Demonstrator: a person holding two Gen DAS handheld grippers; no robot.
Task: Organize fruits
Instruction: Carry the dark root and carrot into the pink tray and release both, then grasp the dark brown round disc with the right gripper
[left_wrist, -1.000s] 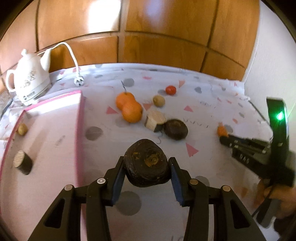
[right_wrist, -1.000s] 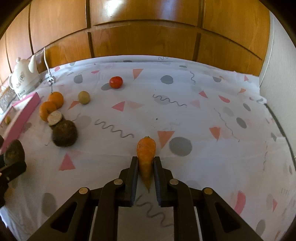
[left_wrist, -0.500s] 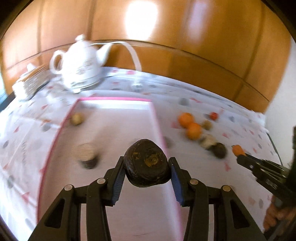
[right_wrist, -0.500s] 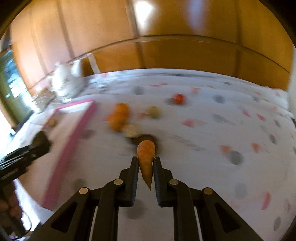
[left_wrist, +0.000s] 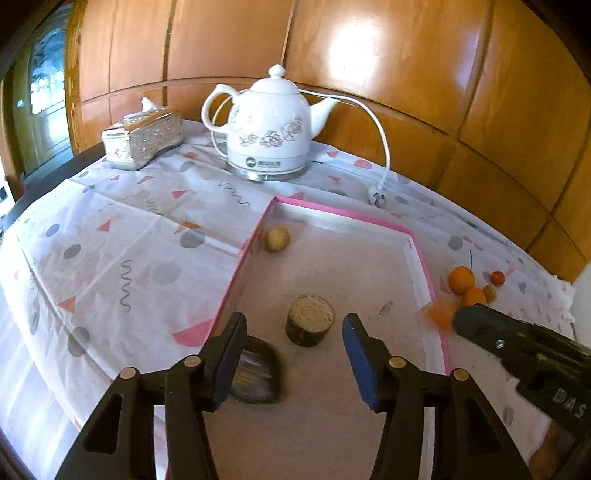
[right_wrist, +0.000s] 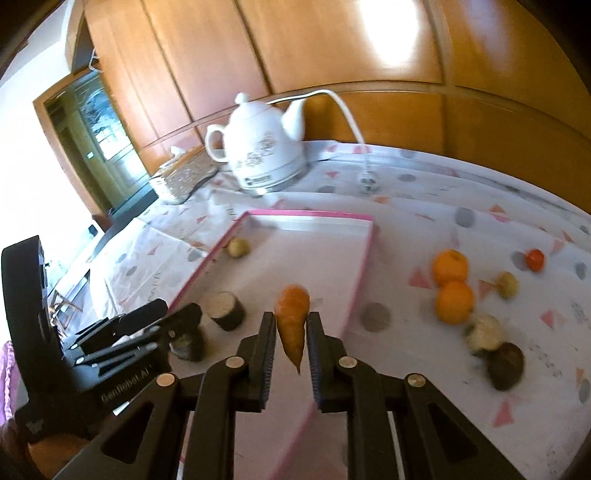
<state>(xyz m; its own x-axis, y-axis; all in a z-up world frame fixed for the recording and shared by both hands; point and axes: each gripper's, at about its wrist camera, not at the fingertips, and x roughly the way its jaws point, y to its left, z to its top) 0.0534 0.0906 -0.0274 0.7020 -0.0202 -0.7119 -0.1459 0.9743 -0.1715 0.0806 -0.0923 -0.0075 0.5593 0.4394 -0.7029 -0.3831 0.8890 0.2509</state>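
Your left gripper (left_wrist: 293, 363) jaws, just widened, stand empty over the pink tray (left_wrist: 424, 266); dark root (left_wrist: 255, 373) lies below. Your right gripper (right_wrist: 291, 349) jaws, just easing apart, flank the carrot (right_wrist: 291, 317).

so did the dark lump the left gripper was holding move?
Yes. The dark lump has left the left gripper, whose jaws have just been opening, and now lies inside the pink tray.

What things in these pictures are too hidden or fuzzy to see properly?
- Dark round vegetable, left wrist view: partly behind the left gripper's finger and blurred.
- Carrot, right wrist view: whether the right gripper's pads still press it is unclear.
- Cut piece and dark lump: motion-blurred.
- Print on the kettle: too small.
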